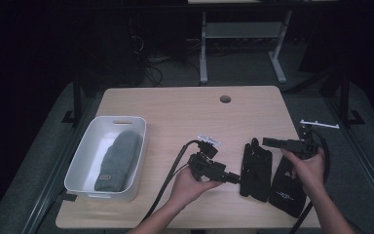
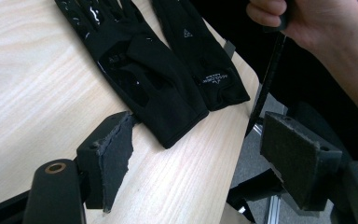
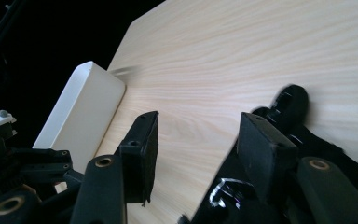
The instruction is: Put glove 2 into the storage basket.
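Two black gloves lie side by side at the table's right: one [image 1: 255,170] nearer the middle, the other [image 1: 287,191] at the right edge, partly under the person's right hand. In the left gripper view the nearer glove [image 2: 140,70] lies just beyond the open jaws, the second glove [image 2: 200,51] past it. My left gripper [image 1: 233,178] points right, its tips at the first glove's near edge, open and holding nothing. My right gripper [image 1: 266,142] hovers above the gloves' far ends, pointing left, open and holding nothing. A glove fingertip [image 3: 289,107] shows beside its right jaw.
A white bin [image 1: 85,151] stands at the table's left with a grey knit hat [image 1: 119,161] inside; the bin's corner [image 3: 81,112] shows in the right gripper view. A round cable hole [image 1: 225,99] sits near the far edge. The table's right edge [image 2: 242,121] is close to the gloves.
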Demonstrator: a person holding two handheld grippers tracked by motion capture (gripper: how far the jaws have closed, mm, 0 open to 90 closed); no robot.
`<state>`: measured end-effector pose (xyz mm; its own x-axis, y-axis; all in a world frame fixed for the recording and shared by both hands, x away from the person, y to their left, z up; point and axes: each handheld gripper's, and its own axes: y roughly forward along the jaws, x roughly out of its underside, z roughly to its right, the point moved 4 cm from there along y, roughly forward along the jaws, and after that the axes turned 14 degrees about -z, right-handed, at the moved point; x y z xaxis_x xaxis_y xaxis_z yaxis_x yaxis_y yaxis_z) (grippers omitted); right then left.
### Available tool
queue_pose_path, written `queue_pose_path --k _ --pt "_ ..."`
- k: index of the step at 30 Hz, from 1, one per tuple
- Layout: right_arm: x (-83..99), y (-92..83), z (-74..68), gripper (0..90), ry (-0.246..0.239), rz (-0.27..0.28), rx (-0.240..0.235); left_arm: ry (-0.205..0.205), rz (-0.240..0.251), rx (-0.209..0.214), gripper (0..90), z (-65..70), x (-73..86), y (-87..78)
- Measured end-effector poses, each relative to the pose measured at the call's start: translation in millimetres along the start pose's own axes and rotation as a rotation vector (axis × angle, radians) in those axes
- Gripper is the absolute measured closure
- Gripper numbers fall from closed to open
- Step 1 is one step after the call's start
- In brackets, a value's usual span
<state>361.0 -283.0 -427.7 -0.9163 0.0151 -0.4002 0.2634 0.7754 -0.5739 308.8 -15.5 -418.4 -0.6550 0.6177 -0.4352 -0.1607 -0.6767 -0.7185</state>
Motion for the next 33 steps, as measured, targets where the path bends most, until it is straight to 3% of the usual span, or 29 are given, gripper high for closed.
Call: queue_pose_path --k 18,26,33 --pt "24.4 -23.2 27.6 46.6 0.024 -0.006 0.092 0.004 -0.016 -0.002 23.7 -0.1 -6.1 33.9" --pt "37.3 -30.6 41.4 45.7 0.024 -0.035 0.182 0.002 -0.015 -0.003 23.5 0.1 -7.0 37.1" --pt "47.0 -35.2 51.9 45.5 -0.014 -0.07 0.29 0.002 -0.016 -0.004 23.1 0.5 -4.4 35.5"
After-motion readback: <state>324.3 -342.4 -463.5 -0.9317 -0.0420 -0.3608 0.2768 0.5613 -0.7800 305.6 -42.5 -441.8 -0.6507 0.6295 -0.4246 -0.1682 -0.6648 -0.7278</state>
